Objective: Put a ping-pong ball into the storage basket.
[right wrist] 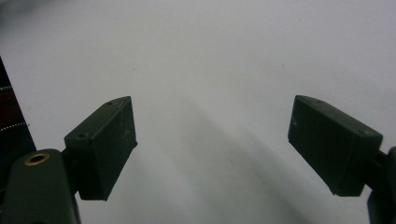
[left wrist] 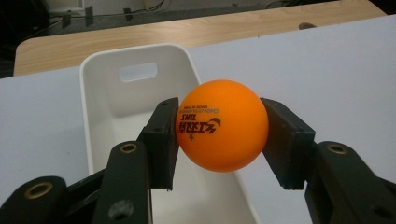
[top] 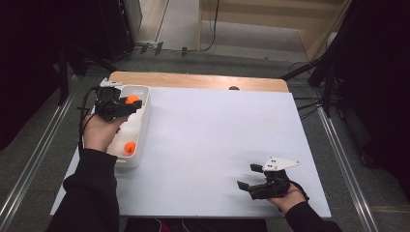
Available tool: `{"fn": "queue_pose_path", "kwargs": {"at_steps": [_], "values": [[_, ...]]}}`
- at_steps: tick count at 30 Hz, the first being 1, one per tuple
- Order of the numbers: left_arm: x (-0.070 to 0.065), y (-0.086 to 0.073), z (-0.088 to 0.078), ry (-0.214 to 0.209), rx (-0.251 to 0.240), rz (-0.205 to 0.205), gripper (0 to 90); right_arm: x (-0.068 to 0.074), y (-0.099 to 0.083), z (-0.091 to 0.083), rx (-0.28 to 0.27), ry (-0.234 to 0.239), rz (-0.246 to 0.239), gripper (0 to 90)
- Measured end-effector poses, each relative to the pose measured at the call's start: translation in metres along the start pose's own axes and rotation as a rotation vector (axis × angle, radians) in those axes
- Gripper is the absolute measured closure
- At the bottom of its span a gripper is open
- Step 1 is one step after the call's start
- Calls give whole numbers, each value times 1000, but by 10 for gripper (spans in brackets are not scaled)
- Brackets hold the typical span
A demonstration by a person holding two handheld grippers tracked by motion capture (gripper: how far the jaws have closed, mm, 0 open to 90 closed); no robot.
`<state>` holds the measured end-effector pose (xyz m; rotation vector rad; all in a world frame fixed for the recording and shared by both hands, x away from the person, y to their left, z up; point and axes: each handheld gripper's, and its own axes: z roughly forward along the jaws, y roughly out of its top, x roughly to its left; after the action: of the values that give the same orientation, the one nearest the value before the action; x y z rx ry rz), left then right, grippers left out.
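The orange ball (left wrist: 222, 131) sits between the two black jaws of the left gripper (left wrist: 219, 140). Both jaws press on its sides, so the ball is clamped tight. It has dark letters printed on it. The ball hangs over the far end of the white bin (left wrist: 100, 79), above the inside and close to its right wall. In the high view, the left gripper (top: 126, 105) holds the ball (top: 131, 99) over the bin (top: 146, 108), and a second orange ball (top: 129, 148) lies inside the bin, nearer the person. The right gripper (top: 247, 177) rests low over the white table (top: 217, 130), well apart from the bin. Its jaws stand wide apart with nothing between them.
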<state>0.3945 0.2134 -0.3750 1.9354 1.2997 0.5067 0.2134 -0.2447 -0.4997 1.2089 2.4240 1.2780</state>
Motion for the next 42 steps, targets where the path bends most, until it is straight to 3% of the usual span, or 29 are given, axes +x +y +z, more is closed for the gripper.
{"fn": "queue_pose_path", "kwargs": {"at_steps": [20, 24, 42], "values": [[4, -8, 12, 77, -43, -34, 509, 0, 0, 0, 0, -1, 0, 137], [6, -10, 15, 96, -25, -33, 509, 0, 0, 0, 0, -1, 0, 137], [18, -22, 36, 110, 33, -81, 508, 0, -1, 0, 3, 0, 2, 137]]}}
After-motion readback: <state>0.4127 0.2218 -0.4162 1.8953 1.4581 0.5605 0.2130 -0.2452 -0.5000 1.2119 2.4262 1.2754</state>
